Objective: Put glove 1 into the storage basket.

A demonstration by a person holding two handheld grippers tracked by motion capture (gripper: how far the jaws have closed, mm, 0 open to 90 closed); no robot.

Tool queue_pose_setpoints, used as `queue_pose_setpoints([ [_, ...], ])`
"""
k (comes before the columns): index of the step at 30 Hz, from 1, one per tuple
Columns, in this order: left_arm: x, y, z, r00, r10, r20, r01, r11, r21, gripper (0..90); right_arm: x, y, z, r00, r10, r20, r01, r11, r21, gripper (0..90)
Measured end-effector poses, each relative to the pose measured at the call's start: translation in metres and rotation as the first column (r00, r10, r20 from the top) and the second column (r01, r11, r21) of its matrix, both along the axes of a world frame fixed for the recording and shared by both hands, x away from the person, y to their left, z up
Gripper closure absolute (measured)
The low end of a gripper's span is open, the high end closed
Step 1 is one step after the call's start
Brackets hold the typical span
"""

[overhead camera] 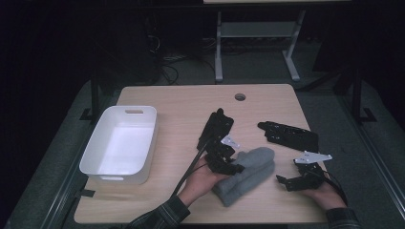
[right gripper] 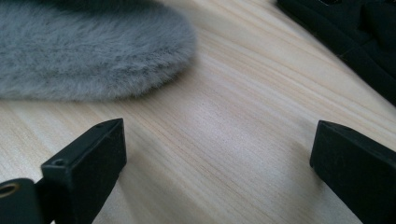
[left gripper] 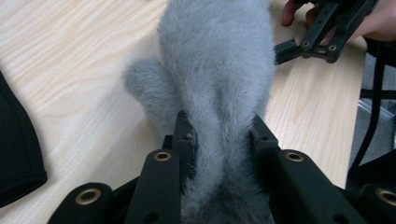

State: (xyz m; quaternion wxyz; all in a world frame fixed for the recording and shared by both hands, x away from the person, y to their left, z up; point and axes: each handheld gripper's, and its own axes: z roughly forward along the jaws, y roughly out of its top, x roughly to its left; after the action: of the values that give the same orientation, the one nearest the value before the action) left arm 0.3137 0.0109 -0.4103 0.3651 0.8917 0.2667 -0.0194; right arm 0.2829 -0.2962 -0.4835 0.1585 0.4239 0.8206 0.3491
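Note:
A grey fuzzy mitten (overhead camera: 253,172) lies on the wooden table near its front edge. My left gripper (overhead camera: 237,167) reaches in from the left, its jaws pressed on the mitten's cuff end. In the left gripper view the fur (left gripper: 219,56) bulges between the two black fingers (left gripper: 187,135), thumb sticking out to the left. My right gripper (overhead camera: 282,181) rests low on the table to the right of the mitten, held by a hand. Its jaws stand wide apart with only bare wood between them (right gripper: 219,144), and the mitten's rounded tip (right gripper: 84,51) lies ahead and to the left.
A white plastic bin (overhead camera: 152,138) stands at the table's left. One black glove (overhead camera: 216,125) lies behind the left gripper, another (overhead camera: 289,135) at the right beyond the right gripper. A cable hole (overhead camera: 239,97) sits near the far edge.

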Motion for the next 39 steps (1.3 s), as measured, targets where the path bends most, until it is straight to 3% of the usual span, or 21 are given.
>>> queue_pose_setpoints([
  [3,-0.002,-0.003,-0.004,0.9999,0.001,-0.011,-0.001,1.0,-0.002,66.3,0.0,0.0,0.0,1.0,0.0,0.0,0.0,1.0,0.0,3.4],
  [7,-0.001,-0.003,-0.004,0.9998,-0.021,0.003,0.021,0.9997,0.012,59.9,0.0,0.0,0.0,1.0,0.001,0.0,-0.001,1.0,0.0,3.4],
  [15,-0.001,-0.001,0.002,0.9984,-0.051,0.021,0.052,0.9983,-0.026,37.3,0.0,0.0,0.0,1.0,0.001,0.0,-0.001,1.0,0.001,3.4],
  [19,0.001,0.005,0.015,0.9967,-0.063,0.052,0.066,0.9949,-0.075,33.5,0.0,0.0,0.0,1.0,0.0,0.0,0.0,1.0,0.001,3.4],
  [23,0.013,0.013,0.023,0.9938,-0.037,0.105,0.046,0.9955,-0.083,32.8,0.0,0.0,0.0,1.0,0.001,0.001,-0.001,1.0,0.0,3.4],
  [27,0.03,0.02,0.014,0.9965,-0.018,0.081,0.024,0.9971,-0.072,31.1,0.0,0.0,0.0,1.0,0.001,0.001,-0.001,1.0,-0.001,3.4],
  [31,0.038,0.021,0.001,0.9993,-0.025,0.029,0.027,0.9963,-0.082,26.6,0.0,0.0,0.0,1.0,0.001,0.001,-0.001,1.0,-0.001,3.4],
  [36,0.038,0.014,-0.011,0.9984,-0.054,-0.015,0.052,0.9952,-0.083,20.1,0.0,0.0,0.0,1.0,0.001,0.001,-0.001,1.0,-0.001,3.4],
  [39,0.033,0.007,-0.014,0.9972,-0.074,-0.013,0.073,0.9951,-0.066,18.5,0.0,0.0,0.0,1.0,0.001,0.001,-0.001,1.0,-0.001,3.4],
])
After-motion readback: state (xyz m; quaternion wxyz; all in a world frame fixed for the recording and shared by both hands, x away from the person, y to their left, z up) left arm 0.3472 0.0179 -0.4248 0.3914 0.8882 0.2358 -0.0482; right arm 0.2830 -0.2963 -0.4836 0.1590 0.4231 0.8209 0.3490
